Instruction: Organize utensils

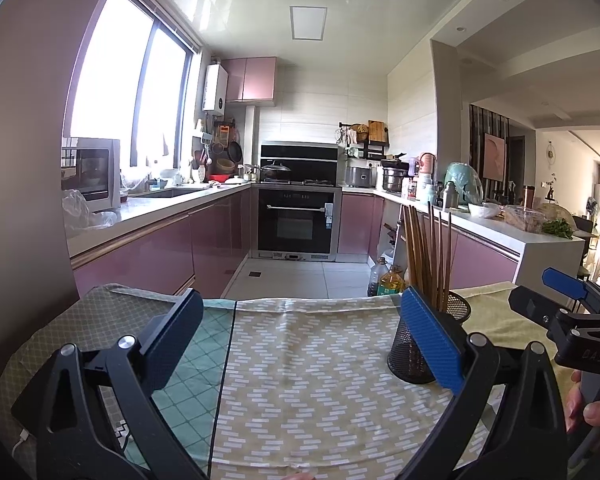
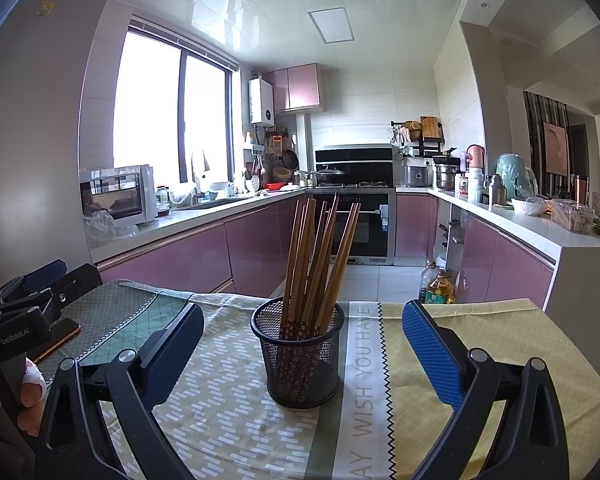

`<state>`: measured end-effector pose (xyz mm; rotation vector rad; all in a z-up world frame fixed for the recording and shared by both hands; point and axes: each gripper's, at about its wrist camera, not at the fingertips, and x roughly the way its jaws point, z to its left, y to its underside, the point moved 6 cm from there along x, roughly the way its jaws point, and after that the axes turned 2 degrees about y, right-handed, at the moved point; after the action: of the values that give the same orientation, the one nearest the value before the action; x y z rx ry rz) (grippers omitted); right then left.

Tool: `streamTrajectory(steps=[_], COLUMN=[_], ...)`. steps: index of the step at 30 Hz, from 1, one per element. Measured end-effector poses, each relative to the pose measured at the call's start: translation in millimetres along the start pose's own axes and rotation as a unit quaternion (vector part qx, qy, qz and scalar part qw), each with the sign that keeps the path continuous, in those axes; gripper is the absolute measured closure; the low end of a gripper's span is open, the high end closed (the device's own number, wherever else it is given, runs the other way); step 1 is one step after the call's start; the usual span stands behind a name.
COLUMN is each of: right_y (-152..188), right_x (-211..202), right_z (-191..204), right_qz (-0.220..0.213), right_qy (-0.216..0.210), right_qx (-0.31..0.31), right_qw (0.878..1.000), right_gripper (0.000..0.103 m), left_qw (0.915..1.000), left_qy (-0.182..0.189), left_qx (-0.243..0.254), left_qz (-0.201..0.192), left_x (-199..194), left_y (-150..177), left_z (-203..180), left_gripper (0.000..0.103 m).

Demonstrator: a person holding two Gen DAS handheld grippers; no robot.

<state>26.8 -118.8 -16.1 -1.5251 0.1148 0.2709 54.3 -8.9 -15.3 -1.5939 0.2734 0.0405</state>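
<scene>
A black mesh cup [image 2: 300, 356] stands upright on the patterned tablecloth [image 2: 228, 412], holding several brown chopsticks [image 2: 320, 264] that lean in it. My right gripper [image 2: 304, 344] is open and empty, its jaws wide apart with the cup centred just ahead of them. In the left wrist view the cup [image 1: 416, 356] and chopsticks [image 1: 428, 256] sit partly behind my right blue finger. My left gripper [image 1: 304, 332] is open and empty over bare cloth [image 1: 320, 380]. The right gripper [image 1: 568, 304] also shows at the right edge there, and the left gripper [image 2: 32, 292] at the left edge of the right wrist view.
A phone [image 2: 60, 338] lies on the cloth at the table's left side, by the left gripper. Beyond the table's far edge are the tiled kitchen floor, oil bottles [image 2: 440, 284] on the floor, pink cabinets and an oven [image 1: 296, 220].
</scene>
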Motion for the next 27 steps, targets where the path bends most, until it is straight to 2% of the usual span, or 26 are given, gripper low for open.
streamTrajectory(steps=[27], right_y=[4.3], right_x=[1.9], right_z=[-2.0], right_qz=[0.004], right_qy=[0.002], right_qx=[0.004], right_qw=[1.000], right_gripper=[0.007], left_qw=[1.0000], left_qy=[0.000], left_qx=[0.002], left_qz=[0.002], left_x=[2.0], left_y=[-0.2], left_z=[-1.3], left_gripper=[0.005])
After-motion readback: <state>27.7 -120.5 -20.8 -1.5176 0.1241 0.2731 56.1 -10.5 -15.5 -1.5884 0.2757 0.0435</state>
